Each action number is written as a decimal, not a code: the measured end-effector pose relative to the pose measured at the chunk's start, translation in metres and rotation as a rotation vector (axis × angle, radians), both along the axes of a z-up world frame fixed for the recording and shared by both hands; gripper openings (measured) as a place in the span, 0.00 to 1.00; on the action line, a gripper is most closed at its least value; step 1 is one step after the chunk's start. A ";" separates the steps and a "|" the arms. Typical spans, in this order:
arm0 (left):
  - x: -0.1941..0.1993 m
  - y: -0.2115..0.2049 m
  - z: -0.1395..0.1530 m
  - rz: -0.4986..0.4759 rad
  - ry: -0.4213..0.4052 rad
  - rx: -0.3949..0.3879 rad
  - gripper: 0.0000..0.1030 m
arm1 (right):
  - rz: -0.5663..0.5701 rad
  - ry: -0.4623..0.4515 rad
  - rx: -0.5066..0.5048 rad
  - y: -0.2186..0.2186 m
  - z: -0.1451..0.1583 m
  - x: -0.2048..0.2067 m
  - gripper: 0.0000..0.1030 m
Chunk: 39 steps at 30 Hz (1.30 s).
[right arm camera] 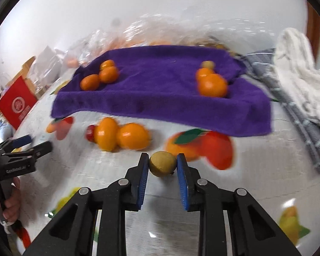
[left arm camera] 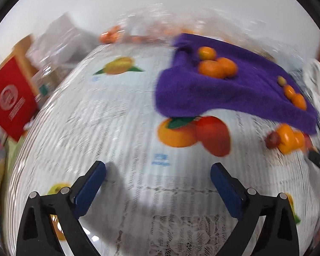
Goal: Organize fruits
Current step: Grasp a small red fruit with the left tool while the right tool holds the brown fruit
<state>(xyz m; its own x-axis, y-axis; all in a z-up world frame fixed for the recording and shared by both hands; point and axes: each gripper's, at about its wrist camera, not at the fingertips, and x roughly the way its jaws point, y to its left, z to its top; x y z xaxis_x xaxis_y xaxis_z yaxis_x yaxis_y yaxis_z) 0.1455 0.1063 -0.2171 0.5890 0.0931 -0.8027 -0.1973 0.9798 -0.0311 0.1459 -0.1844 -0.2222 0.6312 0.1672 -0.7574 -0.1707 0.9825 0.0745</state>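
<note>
A purple towel (right arm camera: pixel 160 89) lies on the fruit-printed tablecloth, also in the left wrist view (left arm camera: pixel 213 91). On it sit three oranges (right arm camera: pixel 100 75) at the left and two oranges with a small brown fruit (right arm camera: pixel 211 81) at the right. In front of the towel lie two loose oranges (right arm camera: pixel 121 136) and a small red fruit (right arm camera: pixel 90 133). My right gripper (right arm camera: pixel 162 164) is shut on a small round brown-yellow fruit (right arm camera: pixel 162 163), held just above the cloth. My left gripper (left arm camera: pixel 157 175) stands open over bare cloth with nothing between its fingers; it also shows at the left edge of the right wrist view (right arm camera: pixel 29 147).
A red box (left arm camera: pixel 10 102) stands at the table's left edge. A grey striped cloth (right arm camera: pixel 288 106) and a white cloth (right arm camera: pixel 296 68) lie at the right. Clear plastic bags with more fruit (left arm camera: pixel 111 36) sit behind the towel. A hand (right arm camera: pixel 8 200) grips the left tool.
</note>
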 end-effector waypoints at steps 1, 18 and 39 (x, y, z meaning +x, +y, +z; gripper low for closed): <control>-0.001 0.000 0.000 0.016 -0.001 -0.003 0.95 | -0.016 0.002 0.003 -0.008 0.000 0.000 0.26; 0.007 -0.098 0.011 -0.418 -0.074 -0.110 0.53 | -0.054 0.024 0.083 -0.047 -0.007 -0.013 0.26; 0.012 -0.066 0.019 -0.330 -0.078 -0.215 0.21 | -0.038 0.023 0.046 -0.035 0.001 -0.034 0.26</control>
